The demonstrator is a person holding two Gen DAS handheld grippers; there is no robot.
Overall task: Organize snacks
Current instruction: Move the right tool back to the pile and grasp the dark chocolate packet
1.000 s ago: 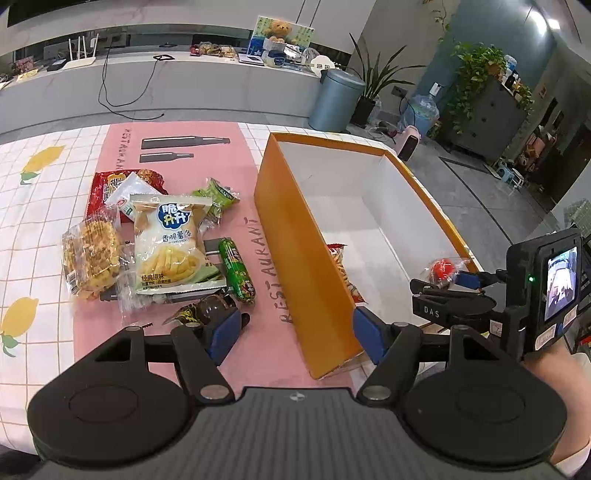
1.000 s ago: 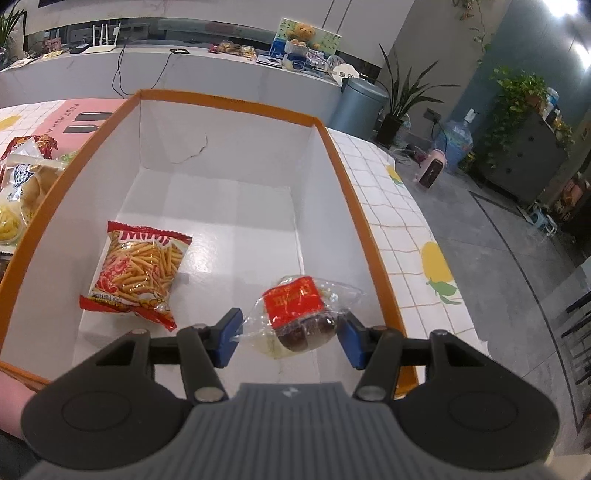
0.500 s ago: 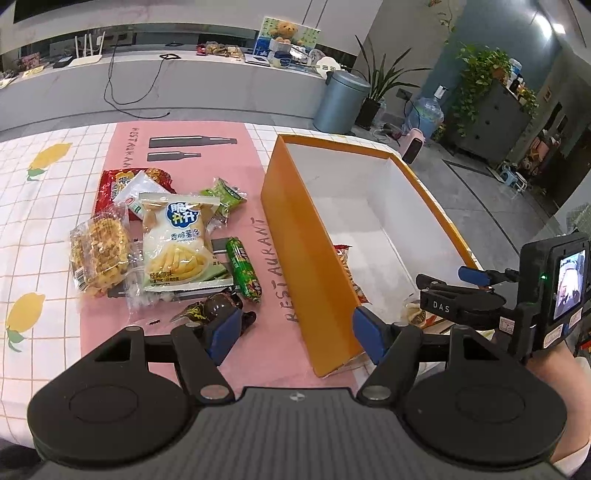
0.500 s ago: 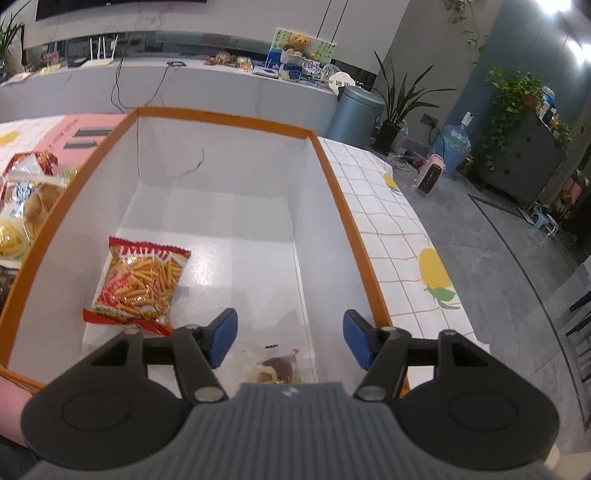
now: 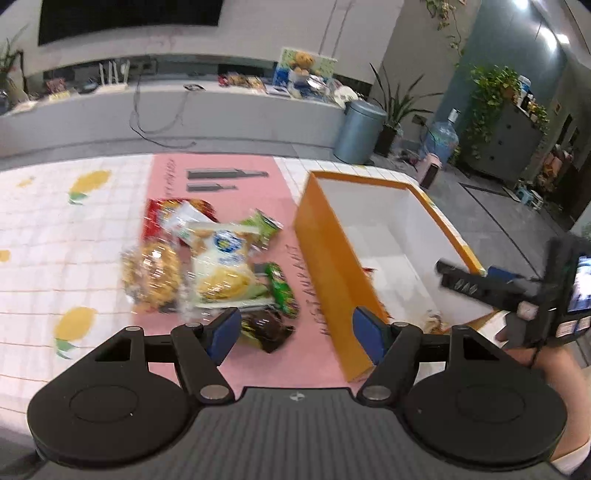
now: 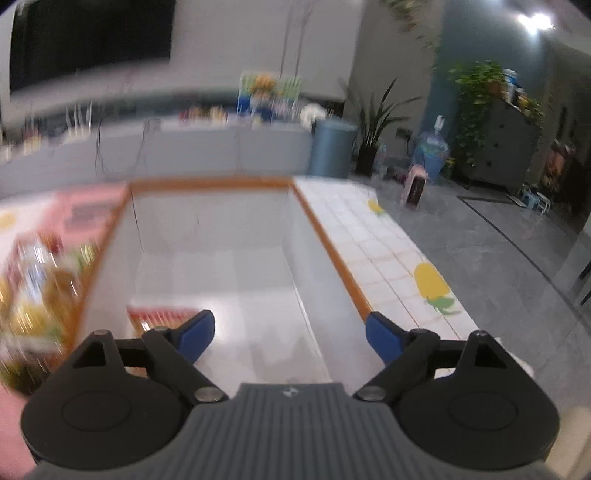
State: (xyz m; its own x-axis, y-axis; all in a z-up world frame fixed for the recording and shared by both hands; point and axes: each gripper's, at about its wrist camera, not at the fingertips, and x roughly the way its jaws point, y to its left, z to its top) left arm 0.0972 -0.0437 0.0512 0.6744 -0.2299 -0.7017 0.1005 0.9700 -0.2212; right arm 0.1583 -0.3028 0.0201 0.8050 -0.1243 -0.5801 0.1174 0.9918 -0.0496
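Orange box (image 5: 332, 266), white inside; pink mat (image 5: 258, 354).

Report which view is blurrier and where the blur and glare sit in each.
Right wrist view: blurrier, worst on the snack pile at left and the back counter; a ceiling lamp flares top right; the right gripper stays sharp. Left wrist view: milder smear on the snacks; orange box edges fairly crisp; fisheye bends both.

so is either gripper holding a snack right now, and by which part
Nothing is held. The left gripper is open and empty above the pink mat; the right gripper, jaws just opened, is empty over the orange box.
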